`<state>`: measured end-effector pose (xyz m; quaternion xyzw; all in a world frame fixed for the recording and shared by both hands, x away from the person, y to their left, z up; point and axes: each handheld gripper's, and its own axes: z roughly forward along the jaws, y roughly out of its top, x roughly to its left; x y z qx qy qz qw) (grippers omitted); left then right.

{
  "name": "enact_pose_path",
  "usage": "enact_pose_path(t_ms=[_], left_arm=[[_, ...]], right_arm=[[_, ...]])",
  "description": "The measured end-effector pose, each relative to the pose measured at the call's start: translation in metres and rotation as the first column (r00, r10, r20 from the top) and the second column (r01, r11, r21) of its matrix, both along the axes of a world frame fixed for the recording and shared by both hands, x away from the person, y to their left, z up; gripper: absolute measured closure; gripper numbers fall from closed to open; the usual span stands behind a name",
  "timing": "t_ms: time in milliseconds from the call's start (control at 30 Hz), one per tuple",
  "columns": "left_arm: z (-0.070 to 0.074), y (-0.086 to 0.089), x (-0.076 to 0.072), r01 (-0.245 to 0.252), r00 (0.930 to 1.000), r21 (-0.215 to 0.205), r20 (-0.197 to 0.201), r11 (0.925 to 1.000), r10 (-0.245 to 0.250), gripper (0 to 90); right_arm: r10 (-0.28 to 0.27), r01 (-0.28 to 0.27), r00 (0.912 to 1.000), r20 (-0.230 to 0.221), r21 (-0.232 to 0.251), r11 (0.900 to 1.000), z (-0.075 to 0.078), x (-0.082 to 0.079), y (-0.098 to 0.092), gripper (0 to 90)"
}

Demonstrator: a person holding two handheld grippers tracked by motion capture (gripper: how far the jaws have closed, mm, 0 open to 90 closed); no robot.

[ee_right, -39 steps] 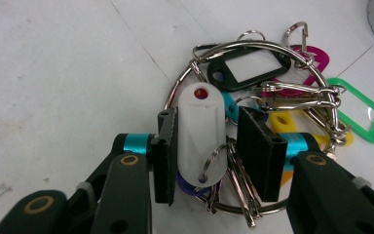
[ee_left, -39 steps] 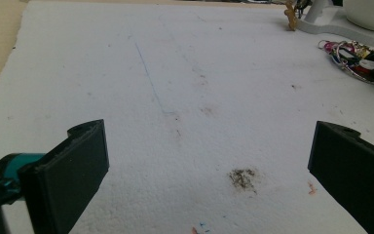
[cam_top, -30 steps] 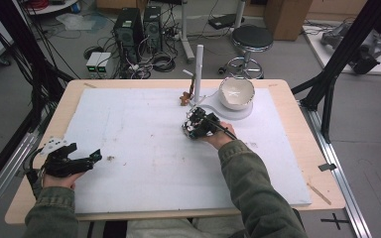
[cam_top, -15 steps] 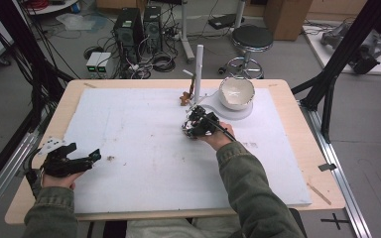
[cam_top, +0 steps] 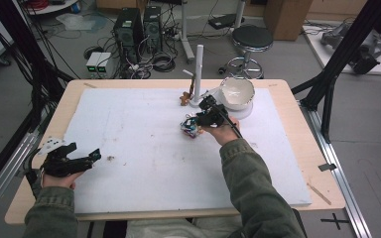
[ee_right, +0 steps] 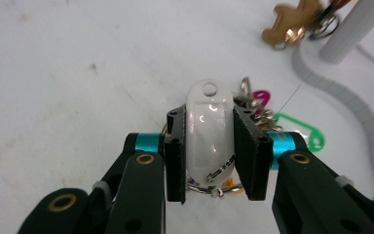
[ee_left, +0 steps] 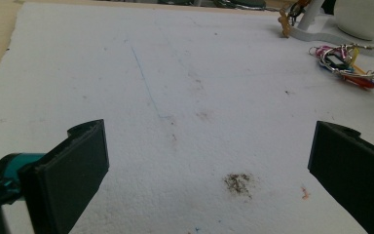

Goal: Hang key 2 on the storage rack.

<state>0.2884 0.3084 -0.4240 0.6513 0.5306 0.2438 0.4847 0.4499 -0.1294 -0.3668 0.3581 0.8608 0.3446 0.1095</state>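
A: Covering most of the wooden table point(cam_top: 297, 148) is a white foam sheet point(cam_top: 144, 148), scuffed and speckled, with a faint blue line and a dark smudge point(ee_left: 237, 183) showing in the left gripper view.

B: And the room is sitting cluttered behind it: computer towers point(cam_top: 139, 25), coiled cables, a round stool point(cam_top: 250, 39), black frame posts at both sides.

A: The left gripper point(cam_top: 87, 157) is resting near the sheet's left edge, its jaws standing wide apart with nothing between them.

B: The right gripper point(cam_top: 194, 124) is pinching a glossy white plastic tag point(ee_right: 208, 131), oblong with a hole at its top. Its flat black pads are pressing on both long sides.

A: The tag is hanging on a key bunch point(ee_left: 348, 61) of wire rings and coloured tags, pink and green, in the sheet's far middle.

B: Just beyond are standing a white post point(cam_top: 198, 69) on a flat base and a rounded white bowl point(cam_top: 237, 91). A small tan figure point(ee_right: 289, 24) is lying by the post.

A: That figure is looking blurred; its shape is hard to make out. The rings under the tag are being hidden by the pads.
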Motion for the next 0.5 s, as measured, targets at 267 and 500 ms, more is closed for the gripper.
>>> enact_pose_path(t_ms=[267, 500], left_arm=[[0.0, 0.0, 0.0, 0.001, 1.0, -0.002, 0.001, 1.0, -0.001, 1.6], [0.0, 0.0, 0.0, -0.004, 1.0, -0.008, 0.002, 1.0, 0.004, 1.7]], right_arm=[[-0.038, 0.032, 0.9977, 0.056, 0.098, 0.995, 0.033, 0.001, -0.013, 68.9], [-0.051, 0.039, 0.9959, 0.074, 0.155, 0.987, 0.05, 0.003, -0.014, 68.9]])
